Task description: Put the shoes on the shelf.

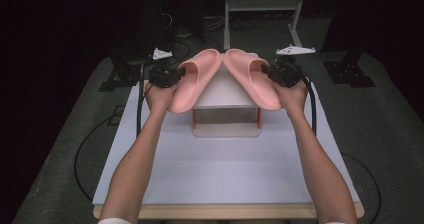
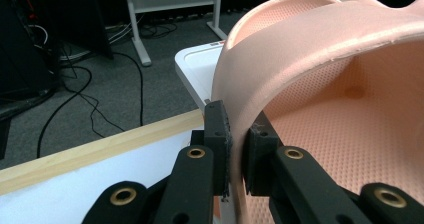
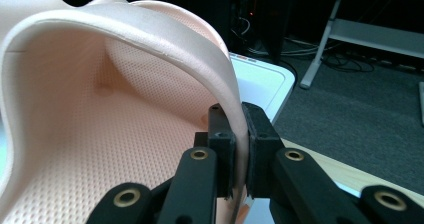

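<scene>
High view: my left gripper (image 1: 176,75) clamps left pink slipper (image 1: 195,79), right gripper (image 1: 266,74) clamps right pink slipper (image 1: 250,76); both lifted above white shoe rack (image 1: 225,96), toes touching; pickup done, setting down left

Light falls from above onto the white worktop (image 1: 225,169), which is bright and evenly lit, while the room behind sinks into near black. In the high view the forearms cast only soft, faint shadows. Both claw views are sharp on the near black jaws (with mild bending at the frame edges), and the dim floor beyond looks slightly soft.
</scene>
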Available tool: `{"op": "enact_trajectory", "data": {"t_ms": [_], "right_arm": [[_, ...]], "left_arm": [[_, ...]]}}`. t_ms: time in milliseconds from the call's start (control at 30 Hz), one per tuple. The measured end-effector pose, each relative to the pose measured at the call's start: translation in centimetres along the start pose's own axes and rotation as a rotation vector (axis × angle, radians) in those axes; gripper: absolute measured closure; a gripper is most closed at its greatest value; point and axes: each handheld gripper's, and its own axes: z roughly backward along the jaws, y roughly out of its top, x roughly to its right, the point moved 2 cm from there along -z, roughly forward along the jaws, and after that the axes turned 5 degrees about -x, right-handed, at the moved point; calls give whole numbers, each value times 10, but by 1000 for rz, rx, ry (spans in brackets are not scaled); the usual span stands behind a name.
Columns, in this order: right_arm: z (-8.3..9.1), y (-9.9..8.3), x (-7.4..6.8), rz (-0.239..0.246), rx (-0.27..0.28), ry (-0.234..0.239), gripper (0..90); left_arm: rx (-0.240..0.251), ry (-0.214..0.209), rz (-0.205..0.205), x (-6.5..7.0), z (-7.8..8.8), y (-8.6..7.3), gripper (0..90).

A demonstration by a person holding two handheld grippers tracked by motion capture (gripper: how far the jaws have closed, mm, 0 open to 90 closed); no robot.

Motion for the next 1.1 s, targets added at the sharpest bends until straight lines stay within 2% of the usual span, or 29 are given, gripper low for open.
{"op": "enact_trajectory", "data": {"t_ms": [467, 633, 733, 800, 967, 1100], "right_arm": [[-8, 0, 2, -24, -30, -42, 828], [-9, 1, 0, -31, -37, -59, 816], [-9, 2, -1, -28, -43, -53, 800], [-9, 2, -2, -24, -43, -55, 795], [-9, 2, -3, -38, -43, -27, 752], [-9, 3, -6, -24, -47, -29, 745]], "left_arm": [[-32, 18, 9, 7, -14, 5, 811], [-36, 11, 16, 11, -17, 6, 788], [-41, 9, -6, 13, -16, 7, 772], [-43, 2, -3, 14, -15, 7, 761], [-40, -24, 13, 16, -16, 7, 723], [-45, -32, 6, 19, -15, 8, 707]]}}
